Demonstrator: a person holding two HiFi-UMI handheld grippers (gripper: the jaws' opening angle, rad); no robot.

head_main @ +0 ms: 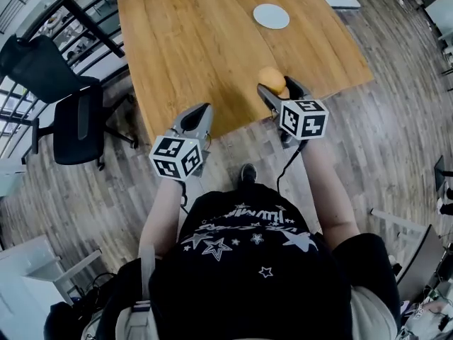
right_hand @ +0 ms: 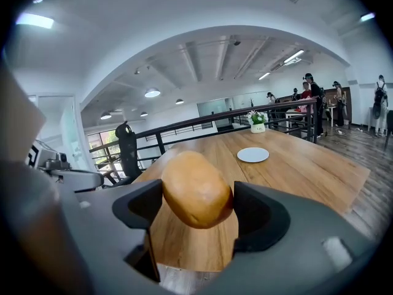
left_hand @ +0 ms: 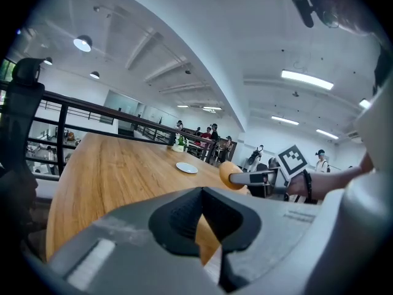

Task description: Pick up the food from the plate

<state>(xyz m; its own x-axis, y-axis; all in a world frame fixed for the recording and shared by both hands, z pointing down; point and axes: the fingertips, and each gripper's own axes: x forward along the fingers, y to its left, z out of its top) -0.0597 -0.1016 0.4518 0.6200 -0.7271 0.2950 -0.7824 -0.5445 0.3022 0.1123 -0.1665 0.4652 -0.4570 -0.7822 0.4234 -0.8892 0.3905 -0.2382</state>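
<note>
A golden-brown bread roll [head_main: 270, 77] [right_hand: 196, 188] sits between the pads of my right gripper [head_main: 274, 89] [right_hand: 196, 196], which is shut on it. It hangs above the near edge of the wooden table [head_main: 205, 55]. The roll [left_hand: 229, 174] and the right gripper [left_hand: 258, 178] also show in the left gripper view, off to the right. The white plate [head_main: 271, 15] [right_hand: 253, 155] [left_hand: 186, 168] lies bare farther back on the table. My left gripper [head_main: 199, 115] [left_hand: 201, 194] is at the table's near edge, to the left; its pads meet and hold nothing.
A black office chair [head_main: 67, 112] [right_hand: 126, 143] stands left of the table beside a black railing [right_hand: 202, 123]. A small potted plant [right_hand: 257, 121] is at the table's far end. Several people stand in the background. The floor is wooden planks [head_main: 396, 119].
</note>
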